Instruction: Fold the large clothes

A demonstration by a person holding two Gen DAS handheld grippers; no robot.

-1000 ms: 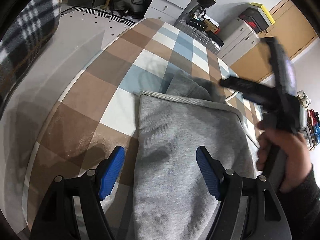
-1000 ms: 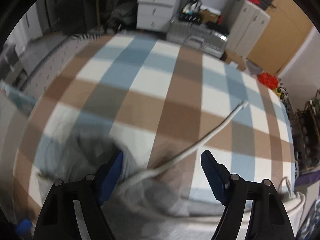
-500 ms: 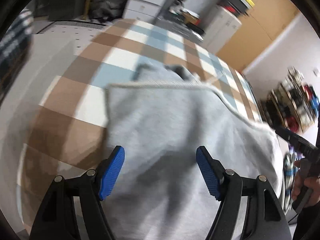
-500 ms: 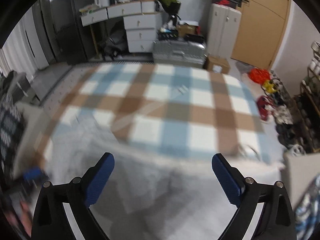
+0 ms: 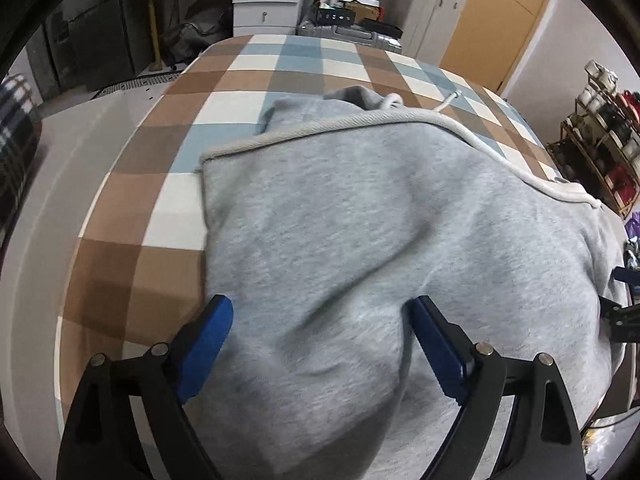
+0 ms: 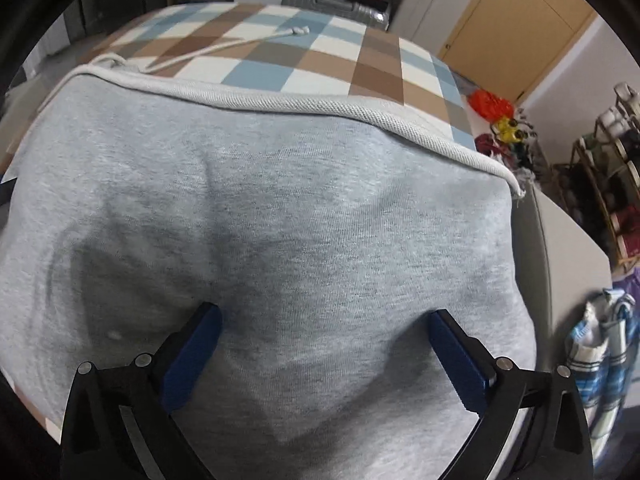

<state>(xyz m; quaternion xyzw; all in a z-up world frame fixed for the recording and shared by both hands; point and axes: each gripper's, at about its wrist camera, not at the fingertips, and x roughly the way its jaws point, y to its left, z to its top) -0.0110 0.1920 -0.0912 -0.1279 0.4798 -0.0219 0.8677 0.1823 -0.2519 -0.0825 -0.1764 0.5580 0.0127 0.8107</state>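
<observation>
Nearest the cameras, both tools were held low over the fabric. The left gripper (image 5: 318, 334) had its blue-padded jaws spread and opening wider, with cloth lying between them but not pinched. Same story for the right gripper (image 6: 324, 340): jaws spread about as far as they go, a touch more being added, cloth between them, nothing clamped.

Under them the soft grey fleece hooded sweatshirt (image 5: 380, 240) was laid folded on the brown, blue and white checked bed cover (image 5: 224, 88), filling the near half. It looked thick and floppy, probably fairly weighty, so sagging and bunching would be expected once lifted. Not slippery, not fragile.

Further out, the ribbed pale hem band (image 6: 320, 106) was seen running across; that firmer edge, near its corners, would likely be the best place for a grip. Beyond it, the white drawstring cord (image 6: 224, 46) was trailing loose and could snag.
</observation>
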